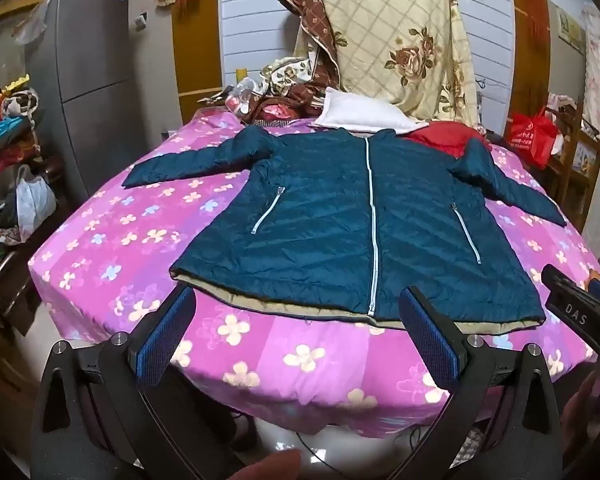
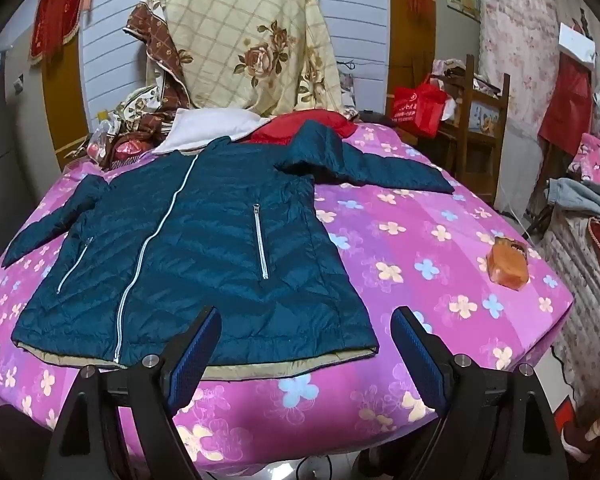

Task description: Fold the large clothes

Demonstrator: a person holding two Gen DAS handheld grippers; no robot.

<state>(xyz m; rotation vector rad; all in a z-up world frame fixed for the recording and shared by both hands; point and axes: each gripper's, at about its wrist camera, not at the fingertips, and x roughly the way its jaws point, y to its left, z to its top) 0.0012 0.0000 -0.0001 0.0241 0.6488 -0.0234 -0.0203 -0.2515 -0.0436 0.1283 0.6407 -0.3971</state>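
Observation:
A teal quilted jacket [image 1: 340, 216] lies flat, front up and zipped, on a pink flowered bed [image 1: 112, 236], both sleeves spread out to the sides. It also shows in the right wrist view [image 2: 204, 256]. My left gripper [image 1: 298, 300] is open and empty, held just in front of the jacket's hem near the middle. My right gripper [image 2: 304, 320] is open and empty, in front of the hem's right corner. The right gripper's body [image 1: 580, 312] shows at the right edge of the left wrist view.
A white pillow [image 1: 364, 116], a red garment [image 1: 440, 136] and a floral quilt [image 1: 400, 40] sit behind the jacket's collar. A small orange pouch [image 2: 508, 264] lies on the bed [image 2: 420, 240] to the right. A fridge [image 1: 96, 72] stands left, a wooden rack [image 2: 480, 120] right.

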